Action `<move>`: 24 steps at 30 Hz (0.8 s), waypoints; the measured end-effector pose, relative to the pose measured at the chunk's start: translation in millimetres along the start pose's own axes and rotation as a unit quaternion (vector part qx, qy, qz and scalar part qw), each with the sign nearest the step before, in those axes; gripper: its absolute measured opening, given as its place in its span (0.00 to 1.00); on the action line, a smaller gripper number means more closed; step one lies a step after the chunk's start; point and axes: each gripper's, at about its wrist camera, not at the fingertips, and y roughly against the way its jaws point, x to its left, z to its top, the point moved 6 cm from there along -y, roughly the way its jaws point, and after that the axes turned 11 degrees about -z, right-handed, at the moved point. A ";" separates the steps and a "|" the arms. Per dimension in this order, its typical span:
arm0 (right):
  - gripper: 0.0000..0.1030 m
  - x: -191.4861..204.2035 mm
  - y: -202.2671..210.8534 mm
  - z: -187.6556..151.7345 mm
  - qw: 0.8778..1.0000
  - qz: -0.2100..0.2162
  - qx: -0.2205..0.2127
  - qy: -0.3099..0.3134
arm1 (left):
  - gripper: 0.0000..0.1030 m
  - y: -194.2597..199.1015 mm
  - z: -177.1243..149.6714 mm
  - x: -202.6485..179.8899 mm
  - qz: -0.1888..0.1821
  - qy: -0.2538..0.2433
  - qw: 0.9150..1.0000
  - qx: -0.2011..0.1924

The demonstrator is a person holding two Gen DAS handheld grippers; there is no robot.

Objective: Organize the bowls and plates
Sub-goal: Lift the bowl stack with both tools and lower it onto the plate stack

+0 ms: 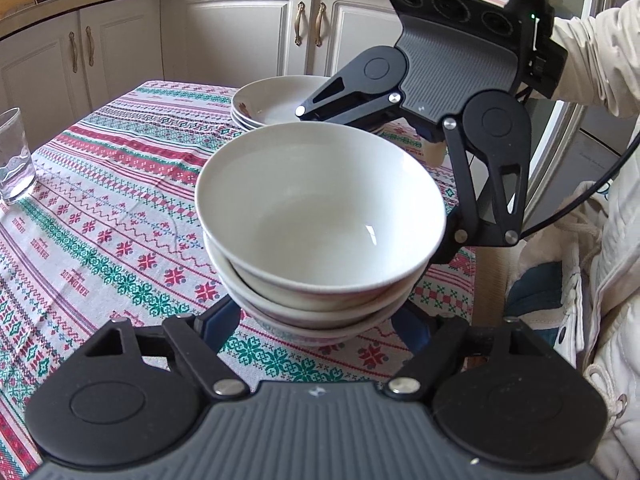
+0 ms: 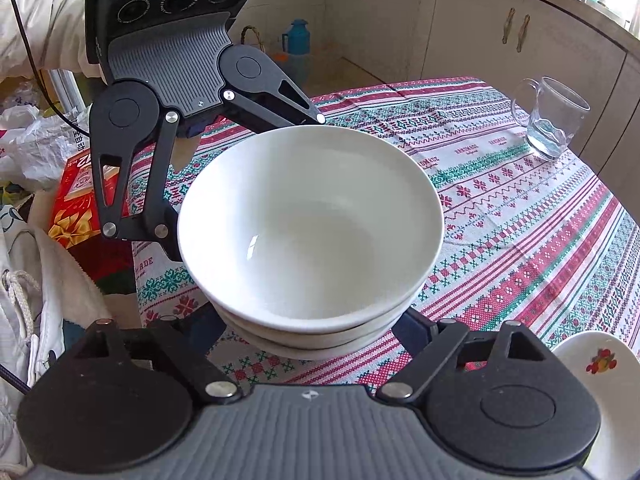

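Bowls (image 1: 320, 216) stacked upright, mouths up, on the tablecloth (image 1: 120, 208).

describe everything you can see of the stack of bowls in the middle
The stack of bowls is three plain white glossy bowls, ceramic by the look, nested upright with the top one empty. The lowest shows a faint coloured band near its base. It stands on the patterned tablecloth near the table's edge, in front of a pile of plates. The left hand-held gripper and the right hand-held gripper straddle its lower part from opposite sides; whether their fingers touch it is hidden.
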 end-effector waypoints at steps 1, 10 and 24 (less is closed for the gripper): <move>0.89 -0.1 -0.1 0.2 1.000 0.000 0.001 0.000 | 0.80 -0.2 -0.1 -0.3 0.000 -0.001 1.000 0.000; 0.89 0.8 -0.8 1.4 1.000 -0.003 0.005 -0.003 | 0.79 -1.3 -1.0 -4.1 0.009 -0.001 1.000 -0.005; 0.88 -7.2 19.4 -0.3 1.000 -0.006 0.002 -0.011 | 0.78 1.6 27.0 -18.0 0.024 -0.006 1.000 -0.012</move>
